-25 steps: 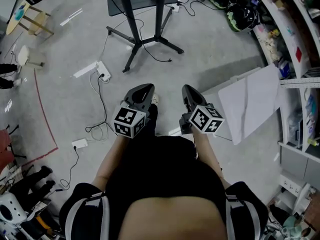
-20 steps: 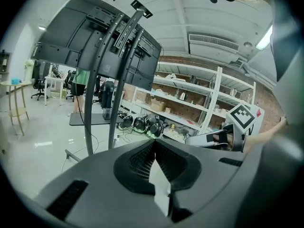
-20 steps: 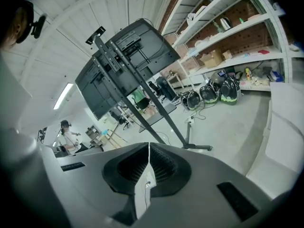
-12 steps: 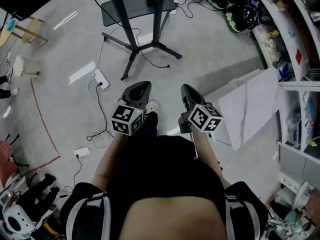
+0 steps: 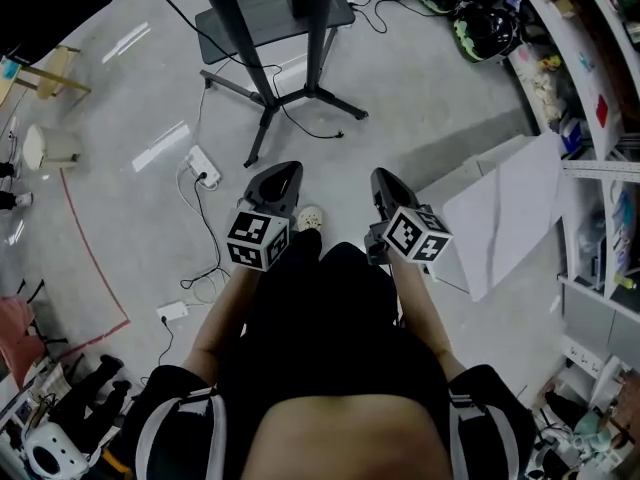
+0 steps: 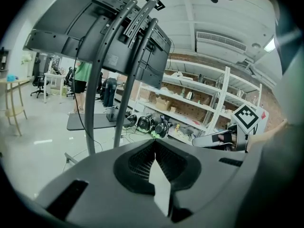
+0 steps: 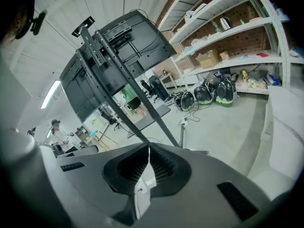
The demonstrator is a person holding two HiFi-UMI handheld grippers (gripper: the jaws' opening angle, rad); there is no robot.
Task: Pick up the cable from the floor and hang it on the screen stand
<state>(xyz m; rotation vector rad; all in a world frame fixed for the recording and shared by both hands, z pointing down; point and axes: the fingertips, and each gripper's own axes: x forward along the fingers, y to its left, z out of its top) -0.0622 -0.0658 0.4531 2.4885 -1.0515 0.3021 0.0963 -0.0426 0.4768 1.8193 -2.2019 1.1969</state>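
Closer now to the screen stand (image 5: 318,28), the left gripper (image 5: 283,175) and right gripper (image 5: 385,180) are both clamped shut, empty. The cable (image 5: 203,208) lies on the floor (image 5: 430,118), just left of them.

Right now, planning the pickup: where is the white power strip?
In the head view the white power strip lies on the floor at left, left of the left gripper and beside the screen stand's front-left leg.

Open floor (image 5: 430,128) up to screen stand (image 5: 319,38)
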